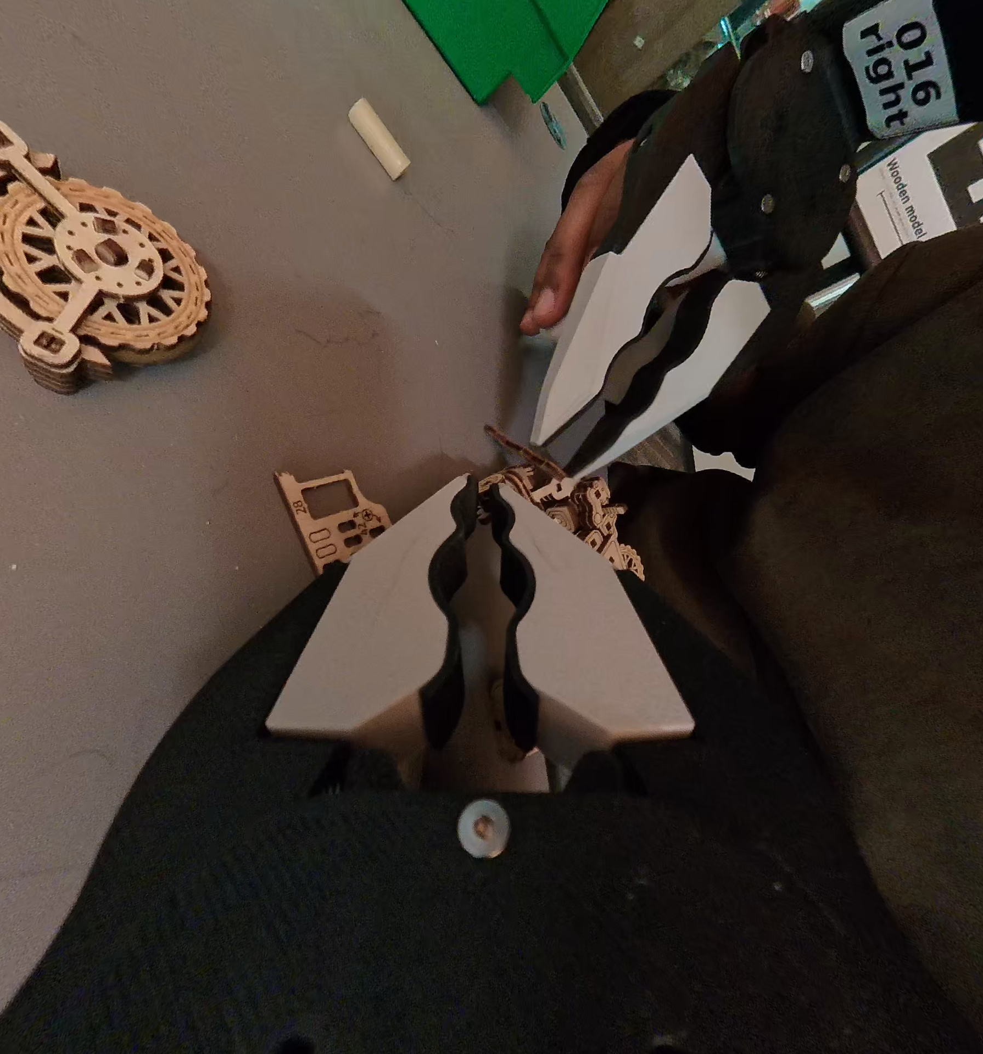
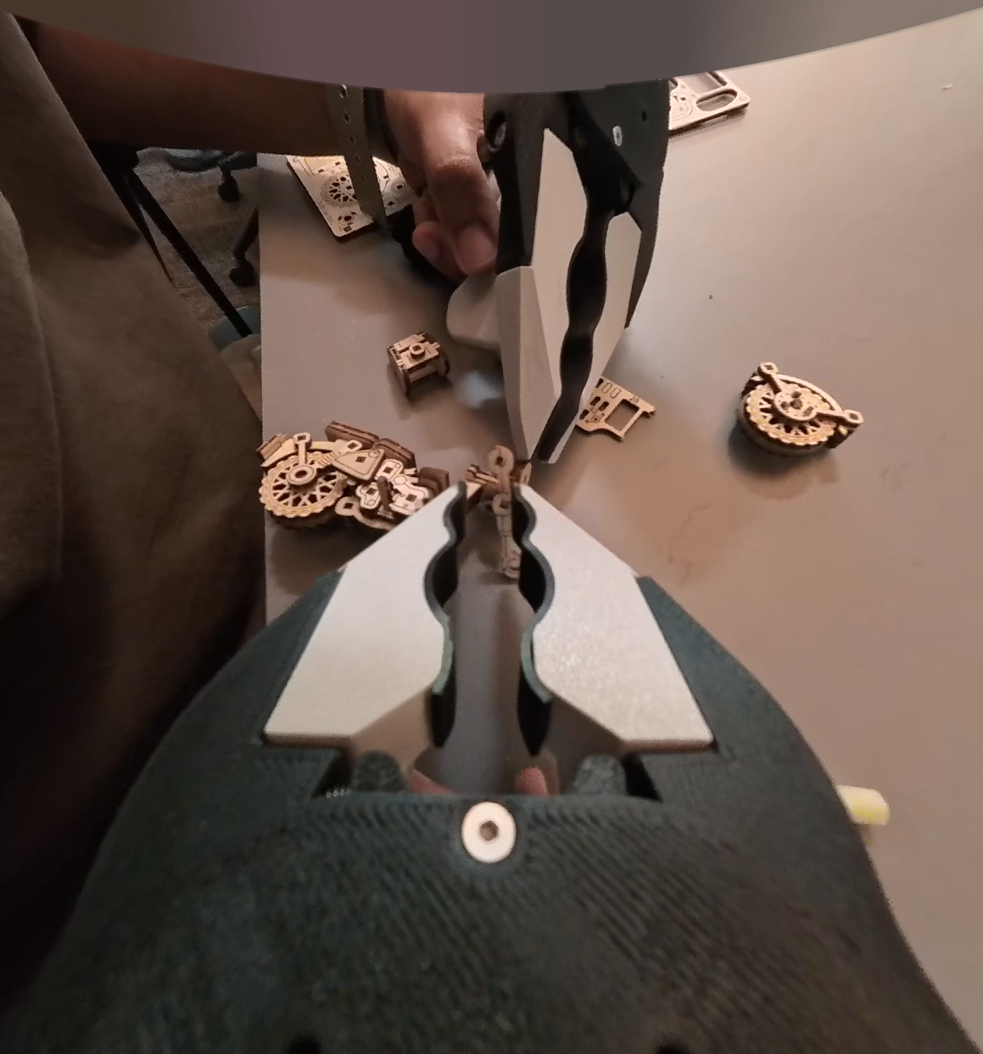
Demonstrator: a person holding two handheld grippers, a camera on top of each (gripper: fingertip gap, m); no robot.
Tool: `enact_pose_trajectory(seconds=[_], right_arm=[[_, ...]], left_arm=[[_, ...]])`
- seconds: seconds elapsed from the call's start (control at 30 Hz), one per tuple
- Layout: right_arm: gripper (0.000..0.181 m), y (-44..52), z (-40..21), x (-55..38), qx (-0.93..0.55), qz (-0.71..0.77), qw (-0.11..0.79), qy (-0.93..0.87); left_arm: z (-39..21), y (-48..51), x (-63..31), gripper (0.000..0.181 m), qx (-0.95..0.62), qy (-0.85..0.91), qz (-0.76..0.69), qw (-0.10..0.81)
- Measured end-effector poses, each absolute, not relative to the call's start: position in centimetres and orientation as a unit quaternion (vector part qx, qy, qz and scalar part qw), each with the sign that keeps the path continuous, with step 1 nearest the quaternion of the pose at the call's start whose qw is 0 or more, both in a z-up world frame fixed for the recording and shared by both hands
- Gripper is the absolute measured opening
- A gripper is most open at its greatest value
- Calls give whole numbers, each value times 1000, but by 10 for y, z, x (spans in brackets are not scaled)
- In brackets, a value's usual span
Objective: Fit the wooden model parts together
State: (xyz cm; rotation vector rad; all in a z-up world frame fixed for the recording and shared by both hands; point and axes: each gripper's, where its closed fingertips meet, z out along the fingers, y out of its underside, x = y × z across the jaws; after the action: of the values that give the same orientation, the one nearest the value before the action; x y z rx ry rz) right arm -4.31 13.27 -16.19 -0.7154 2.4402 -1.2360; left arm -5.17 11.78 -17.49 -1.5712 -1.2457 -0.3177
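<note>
Hiding most of a flat wooden cutout piece (image 1: pixel 329 516) behind the left gripper (image 1: pixel 480 495) in the left wrist view, and covering part of the wooden motorcycle frame (image 1: pixel 586 522) beyond its fingertips. Running off the top edge: a green bin (image 1: pixel 500 40). Masking the upper right wrist view with a blurred patch, cutting off a wooden parts sheet (image 2: pixel 706 97) by the far table edge. Blurring a small yellowish object (image 2: pixel 866 813) at the right, too soft to identify. Obscuring where the thin wooden link (image 2: pixel 503 507) ends between the right gripper (image 2: pixel 492 489) fingers.
</note>
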Motion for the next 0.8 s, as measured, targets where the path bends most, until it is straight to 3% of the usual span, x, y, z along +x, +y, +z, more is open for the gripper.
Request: enact_pose_trajectory(seconds=[0.43,0.8], right_arm=[[8,131,-173,-46,-250,-420,150,860],[8,121,-158,-70,-200,-446,102,867]], left_arm=[[-174,118,-52,3,-656,-520,-133,531],[-143,114,-54,5,-579,-506,-177,614]])
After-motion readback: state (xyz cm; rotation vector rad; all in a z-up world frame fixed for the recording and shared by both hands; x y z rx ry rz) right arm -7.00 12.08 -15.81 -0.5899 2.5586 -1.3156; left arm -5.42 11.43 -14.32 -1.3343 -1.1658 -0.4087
